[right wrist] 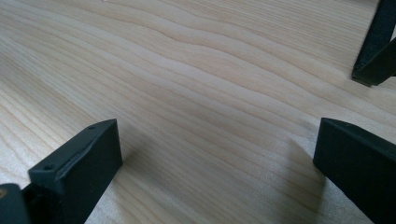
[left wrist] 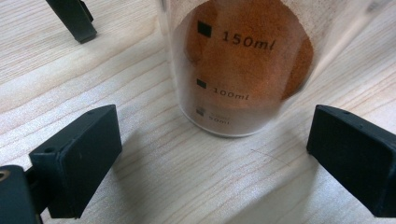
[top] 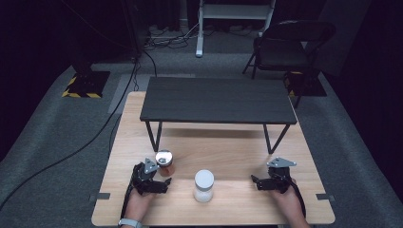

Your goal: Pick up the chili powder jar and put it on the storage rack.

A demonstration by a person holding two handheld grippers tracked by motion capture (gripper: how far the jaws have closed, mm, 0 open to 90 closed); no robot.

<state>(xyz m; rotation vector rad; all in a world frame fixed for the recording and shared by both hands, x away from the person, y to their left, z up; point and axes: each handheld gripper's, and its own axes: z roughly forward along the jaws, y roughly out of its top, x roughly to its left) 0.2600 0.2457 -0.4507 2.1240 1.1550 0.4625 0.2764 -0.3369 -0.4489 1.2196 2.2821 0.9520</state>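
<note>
In the high view, the left gripper [top: 160, 183] sits at the lower left of the frame, just beside a clear jar [top: 165, 163] of orange-brown powder that stands on the wooden table [top: 237, 147]; the jar's metal-looking top faces the camera. The step in hand looks like a reach to grasp this jar, and doing it well probably means easing forward until both pads flank the wall above the base, then closing evenly so the jar does not tip. A second jar with a white lid [top: 204, 185] stands at lower centre, apart from both grippers, and the right gripper [top: 259, 182] rests at the lower right. In the left gripper view, the jaws stand wide at the bottom corners with the jar [left wrist: 240, 65] at upper centre, beyond them and untouched; its printed marks read 150ml, 100ml and 50ml, and powder clings to the glass. In the right gripper view, the jaws also stand wide, over bare wood [right wrist: 196, 93].
</note>
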